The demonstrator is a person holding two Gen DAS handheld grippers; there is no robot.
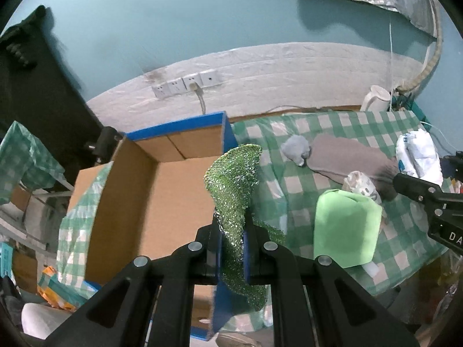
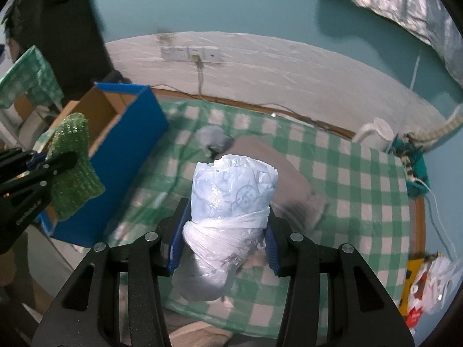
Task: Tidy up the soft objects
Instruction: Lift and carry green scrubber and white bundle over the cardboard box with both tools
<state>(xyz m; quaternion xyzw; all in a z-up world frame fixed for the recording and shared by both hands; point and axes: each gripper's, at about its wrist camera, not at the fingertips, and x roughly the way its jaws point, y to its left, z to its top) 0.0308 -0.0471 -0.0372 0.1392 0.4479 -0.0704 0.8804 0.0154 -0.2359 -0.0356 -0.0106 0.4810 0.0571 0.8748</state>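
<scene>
Left gripper [image 1: 233,248] pinches green scrubber [image 1: 235,185] by its edge over box [image 1: 139,190] at 9 o'clock; right gripper [image 2: 222,240] clamps bag bundle [image 2: 231,202]. Slick plastic may slip

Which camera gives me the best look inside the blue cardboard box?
Left wrist view: the blue cardboard box lies open below, its brown floor visible. Right wrist view shows mostly its blue outer wall at frame left.

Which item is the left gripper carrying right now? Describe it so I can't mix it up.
Find the blue-edged cardboard box beside the green checked tablecloth. Above its near edge, the left gripper pinches a sparkly green mesh scouring cloth, glittery and netted, unlike the smooth pale-green block.
</scene>
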